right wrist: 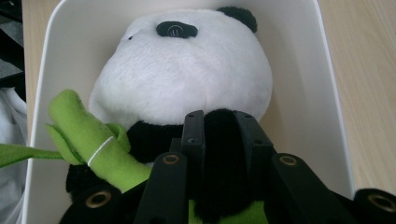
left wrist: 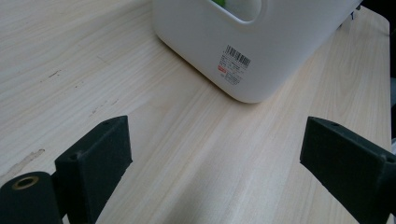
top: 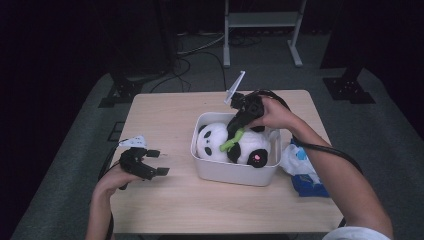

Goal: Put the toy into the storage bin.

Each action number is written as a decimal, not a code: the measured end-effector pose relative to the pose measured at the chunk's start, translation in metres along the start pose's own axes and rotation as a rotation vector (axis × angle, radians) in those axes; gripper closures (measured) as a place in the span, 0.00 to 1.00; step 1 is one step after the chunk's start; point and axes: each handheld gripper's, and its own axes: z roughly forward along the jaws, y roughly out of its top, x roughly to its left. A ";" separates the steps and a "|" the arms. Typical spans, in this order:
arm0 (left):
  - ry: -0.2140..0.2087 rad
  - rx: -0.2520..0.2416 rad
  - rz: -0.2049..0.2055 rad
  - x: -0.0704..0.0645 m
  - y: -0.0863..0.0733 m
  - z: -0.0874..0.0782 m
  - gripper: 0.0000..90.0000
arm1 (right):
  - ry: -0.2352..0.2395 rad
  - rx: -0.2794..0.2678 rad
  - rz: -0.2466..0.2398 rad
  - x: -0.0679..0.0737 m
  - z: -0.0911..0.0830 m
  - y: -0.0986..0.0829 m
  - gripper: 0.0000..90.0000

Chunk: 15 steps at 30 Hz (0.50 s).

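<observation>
Right gripper point(top: 237, 127) is down inside the white bin point(top: 220, 171), its jaws pinched tight on a black limb of the plush panda point(top: 235, 144), right beside the green bamboo stalk point(top: 231, 141) the toy carries. In the right gripper view the jaws clamp that black fur point(right wrist: 223, 140), the bamboo point(right wrist: 95, 144) just to their left and the white head point(right wrist: 187, 79) beyond, all within the bin walls point(right wrist: 327, 93). The panda lies in the bin, filling most of it. Left gripper point(top: 152, 162) sits off to the left of the bin, low over the wooden table point(top: 165, 115), jaws spread wide with nothing between them; its own view shows bare tabletop point(left wrist: 187, 140) and the bin's labelled corner point(left wrist: 261, 60) ahead. A blue and white bag point(top: 302, 167) lies just right of the bin
</observation>
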 end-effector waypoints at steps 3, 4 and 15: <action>0.001 -0.002 -0.002 0.000 0.000 0.000 0.09 | -0.008 0.004 0.009 -0.002 0.001 0.000 0.83; 0.001 -0.002 -0.002 0.000 0.000 0.000 0.09 | -0.009 0.003 0.005 -0.002 0.002 0.000 0.83; -0.001 -0.001 -0.004 0.000 0.000 0.000 0.09 | -0.004 0.028 -0.003 -0.004 0.012 -0.004 0.81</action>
